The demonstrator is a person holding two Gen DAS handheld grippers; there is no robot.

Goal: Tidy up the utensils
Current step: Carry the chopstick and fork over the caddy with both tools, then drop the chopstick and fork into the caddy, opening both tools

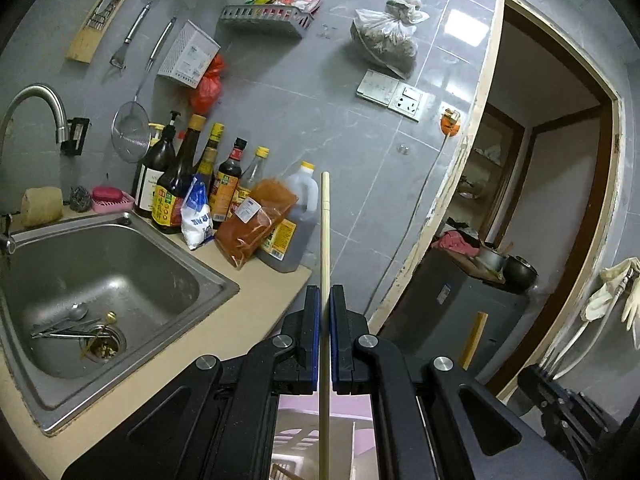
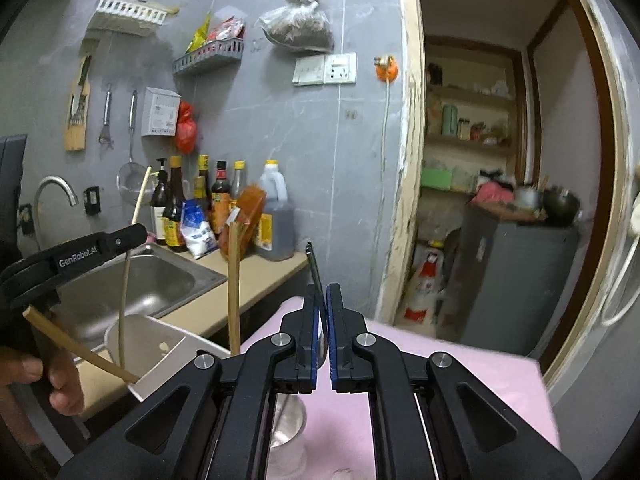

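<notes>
My left gripper is shut on a pale wooden chopstick that stands upright between the jaws. It also shows in the right wrist view, where the chopstick's lower end reaches into a white holder. That holder also has two other wooden sticks in it. My right gripper is shut on a thin dark metal utensil handle, held above a pink surface. More metal utensils lie in the sink.
Sauce bottles and bags line the counter behind the sink. A tap stands at the left. Tools hang on the grey tiled wall. A doorway opens at the right. A steel cup sits under my right gripper.
</notes>
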